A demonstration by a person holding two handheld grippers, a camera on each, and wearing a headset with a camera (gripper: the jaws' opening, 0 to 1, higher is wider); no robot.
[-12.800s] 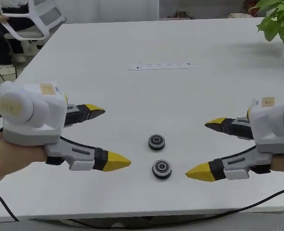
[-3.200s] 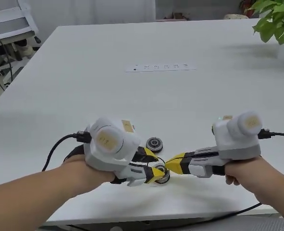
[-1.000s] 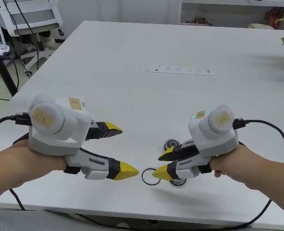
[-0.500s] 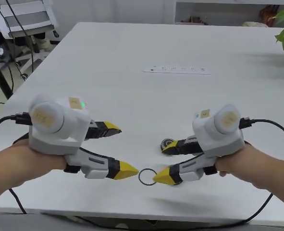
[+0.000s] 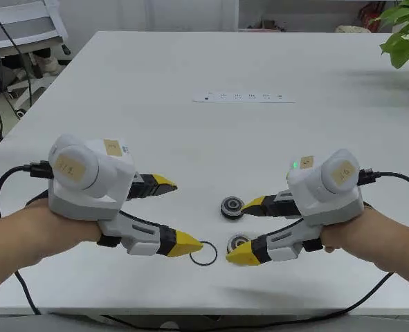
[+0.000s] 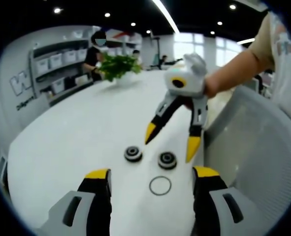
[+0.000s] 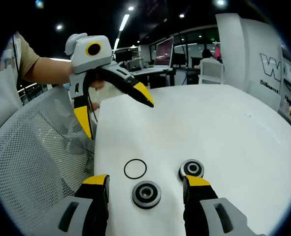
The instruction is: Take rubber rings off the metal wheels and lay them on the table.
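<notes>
1. Right now the white surface (image 5: 259, 62) spreads under me, with a potted plant (image 5: 401, 34) at its 1 o'clock corner and a thin white strip (image 5: 243, 97) lying at 12 o'clock in the head view.
2. My left gripper (image 5: 184, 214) sits at 8 o'clock, held in a hand. Its fingers (image 5: 180, 240) are spread wide and grasp nothing.
3. My right gripper (image 5: 240, 232) sits at 4 o'clock, facing the left one tip to tip. Its fingers are likewise released, with nothing clamped.
4. The near wheel (image 5: 239, 243) lies flat on the surface between my right fingers, close to the lower tip.
5. The far wheel (image 5: 232, 206) lies flat at 12 o'clock of the near one, apart from it and just beside my upper right fingertip.
6. The rubber ring (image 5: 203, 253), a thin black loop, lies flat on the surface at 8 o'clock of the near wheel, free of both wheels. It is right at my lower left fingertip, but I cannot tell whether they touch. In the left gripper view it lies ahead, between my fingers.
</notes>
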